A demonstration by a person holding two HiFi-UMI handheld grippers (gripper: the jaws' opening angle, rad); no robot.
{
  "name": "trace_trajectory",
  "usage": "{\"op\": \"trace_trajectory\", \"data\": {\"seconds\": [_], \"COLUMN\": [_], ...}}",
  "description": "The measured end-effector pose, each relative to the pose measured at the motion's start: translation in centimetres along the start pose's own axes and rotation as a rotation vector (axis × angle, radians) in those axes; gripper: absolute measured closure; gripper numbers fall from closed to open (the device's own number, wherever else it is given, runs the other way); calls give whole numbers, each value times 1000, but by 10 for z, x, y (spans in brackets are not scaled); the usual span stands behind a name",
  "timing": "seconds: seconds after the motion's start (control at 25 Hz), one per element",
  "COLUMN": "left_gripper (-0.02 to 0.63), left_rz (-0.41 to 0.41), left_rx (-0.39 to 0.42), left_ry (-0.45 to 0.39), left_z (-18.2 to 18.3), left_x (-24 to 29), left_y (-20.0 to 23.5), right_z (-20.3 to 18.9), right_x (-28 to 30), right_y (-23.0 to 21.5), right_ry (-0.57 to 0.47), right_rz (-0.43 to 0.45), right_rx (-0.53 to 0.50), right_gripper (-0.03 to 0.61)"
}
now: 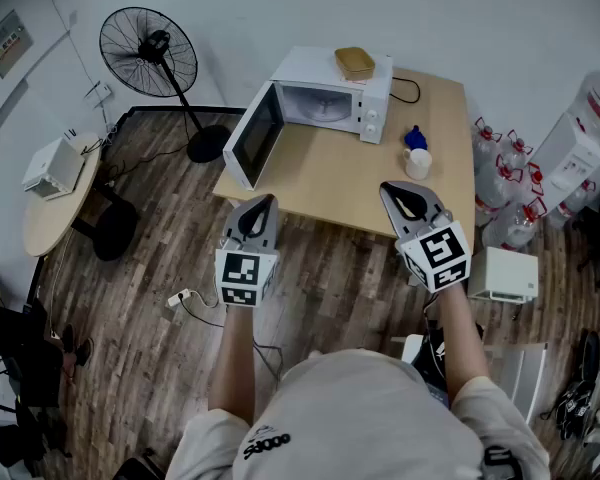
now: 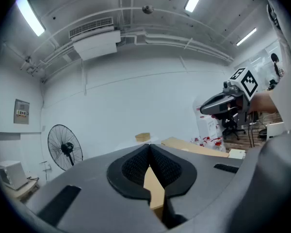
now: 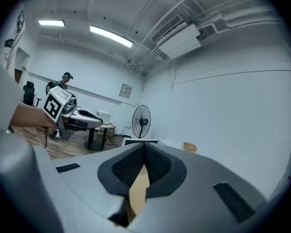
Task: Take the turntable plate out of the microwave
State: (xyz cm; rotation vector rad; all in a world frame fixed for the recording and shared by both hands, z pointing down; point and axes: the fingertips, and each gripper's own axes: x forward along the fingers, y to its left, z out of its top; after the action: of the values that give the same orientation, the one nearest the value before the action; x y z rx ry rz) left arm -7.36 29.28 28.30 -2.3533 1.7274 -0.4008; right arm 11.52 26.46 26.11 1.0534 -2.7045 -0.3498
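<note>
The white microwave [image 1: 325,88] stands at the far side of the wooden table [image 1: 360,183] with its door [image 1: 252,136] swung wide open to the left. Inside the cavity the pale glass turntable plate [image 1: 321,109] lies flat. Both grippers hover short of the table's near edge, well away from the microwave. My left gripper [image 1: 264,201] [image 2: 149,147] is shut with nothing in it. My right gripper [image 1: 393,189] [image 3: 144,146] is shut and empty too. Each gripper view looks roughly level toward the back wall.
A tan box [image 1: 354,63] sits on top of the microwave. A blue bottle and white cup [image 1: 416,155] stand on the table's right part. A standing fan [image 1: 148,53] is left of the table. Water jugs [image 1: 505,173] and a white box [image 1: 505,274] are on the floor at right.
</note>
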Motion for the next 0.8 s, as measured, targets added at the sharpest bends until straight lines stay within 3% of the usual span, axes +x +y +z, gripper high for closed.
{"op": "trace_trajectory", "data": {"seconds": [0.28,0.8], "left_gripper": [595,597], "left_rz": [4,28], "left_rx": [14,16], "left_ry": [19,86], "left_z": [-1,-13], "left_x": [7,36], "left_y": [-14,-47], "right_z": [-8,-39], "right_x": [-8,-13], "right_y": [-14,-45], "right_ry": [-19,-20], "right_rz": [-4,73], "right_rx": [21,34], "right_gripper": [572,572]}}
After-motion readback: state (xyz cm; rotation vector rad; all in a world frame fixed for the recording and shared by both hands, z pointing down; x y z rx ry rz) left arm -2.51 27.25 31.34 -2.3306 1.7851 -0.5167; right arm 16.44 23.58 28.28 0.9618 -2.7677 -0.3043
